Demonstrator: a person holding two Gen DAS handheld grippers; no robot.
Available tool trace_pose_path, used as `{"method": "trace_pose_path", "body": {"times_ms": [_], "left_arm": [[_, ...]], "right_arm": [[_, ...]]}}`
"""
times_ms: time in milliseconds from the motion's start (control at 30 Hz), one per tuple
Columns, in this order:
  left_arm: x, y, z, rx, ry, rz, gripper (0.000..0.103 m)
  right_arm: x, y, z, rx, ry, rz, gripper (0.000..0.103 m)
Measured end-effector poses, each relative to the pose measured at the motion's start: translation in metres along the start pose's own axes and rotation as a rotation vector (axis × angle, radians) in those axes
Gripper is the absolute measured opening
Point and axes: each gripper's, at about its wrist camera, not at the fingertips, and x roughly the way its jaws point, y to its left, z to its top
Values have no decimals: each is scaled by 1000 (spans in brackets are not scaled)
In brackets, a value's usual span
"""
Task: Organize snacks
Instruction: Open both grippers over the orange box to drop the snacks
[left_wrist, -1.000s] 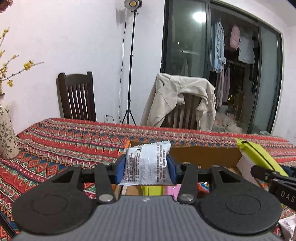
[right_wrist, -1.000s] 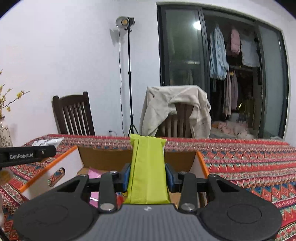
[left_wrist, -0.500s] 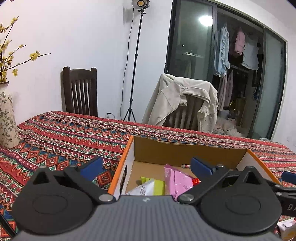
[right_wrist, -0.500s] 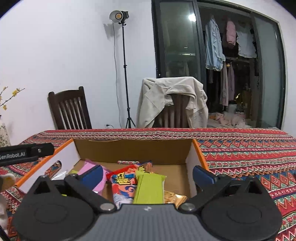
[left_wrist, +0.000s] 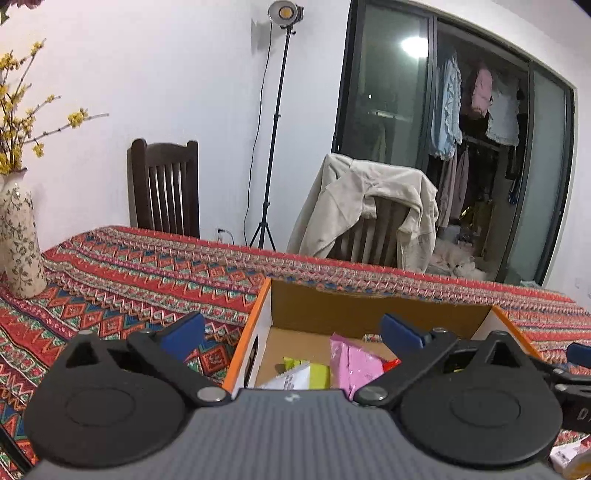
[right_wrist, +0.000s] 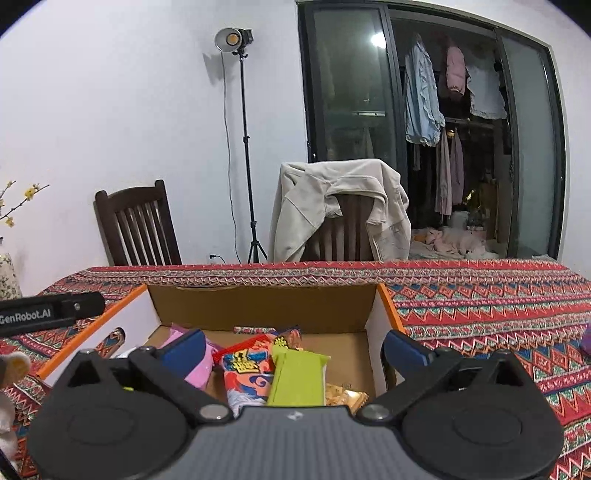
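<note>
An open cardboard box (left_wrist: 369, 310) with orange rims sits on the patterned tablecloth; it also shows in the right wrist view (right_wrist: 266, 302). My left gripper (left_wrist: 291, 330) is open and empty above its left wall. Below it lie a white packet (left_wrist: 291, 378), a lime packet (left_wrist: 317, 373) and a pink packet (left_wrist: 354, 362). My right gripper (right_wrist: 293, 347) is open and empty above the box. Under it lie a lime-green packet (right_wrist: 297, 376), a red-orange packet (right_wrist: 245, 369), a pink packet (right_wrist: 199, 373) and a golden packet (right_wrist: 343, 397).
A floral vase (left_wrist: 20, 240) stands at the table's left. Two wooden chairs (left_wrist: 164, 188), one draped with a beige jacket (left_wrist: 369, 206), stand behind the table, with a light stand (left_wrist: 275, 129). A snack packet (left_wrist: 570, 458) lies at the lower right.
A second ago my left gripper held the white packet and my right held the lime-green packet. Both opened and the packets dropped into the box. Both stay open.
</note>
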Motion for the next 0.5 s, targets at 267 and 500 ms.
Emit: {"method": "trace_pose_path", "body": {"times_ms": [267,500], "left_arm": [[-22,-7,15,17,-19,-19,103],[-52,-1,14,27,-31,-32,103]], "right_arm": [[-22,10,15,-29,-28,5,103],[-54,15,12,-56,-29,-5,103]]}}
